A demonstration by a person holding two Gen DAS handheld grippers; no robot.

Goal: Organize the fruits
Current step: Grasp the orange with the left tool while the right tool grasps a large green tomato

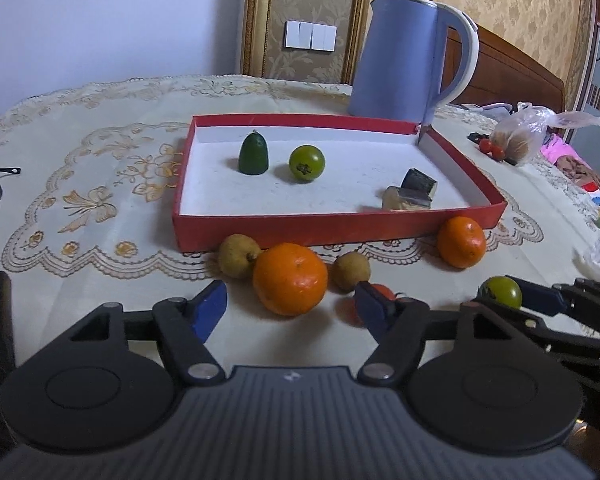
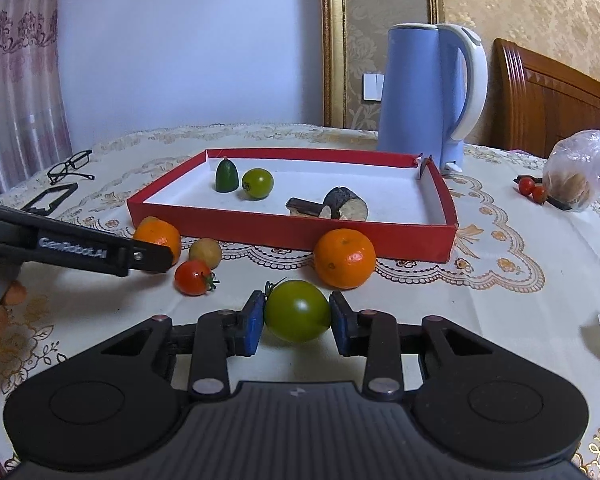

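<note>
A red tray (image 1: 308, 229) (image 2: 292, 229) holds a dark green cucumber end (image 1: 253, 154), a green tomato (image 1: 306, 163) and two dark-skinned cut pieces (image 1: 410, 191). In front of it lie two oranges (image 1: 290, 279) (image 1: 461, 242), two small yellow-brown fruits (image 1: 238, 255) (image 1: 350, 271) and a red tomato (image 2: 194, 277). My left gripper (image 1: 290, 312) is open, with the near orange between its fingers, not touching. My right gripper (image 2: 297, 322) is shut on a second green tomato (image 2: 297, 310), low over the cloth; it shows in the left wrist view (image 1: 500, 291).
A blue kettle (image 1: 410, 56) stands behind the tray. Glasses (image 2: 70, 166) lie at the left. A plastic bag (image 2: 580, 172) and two small red tomatoes (image 2: 531, 189) lie at the right. A lace cloth (image 1: 100, 200) covers the table.
</note>
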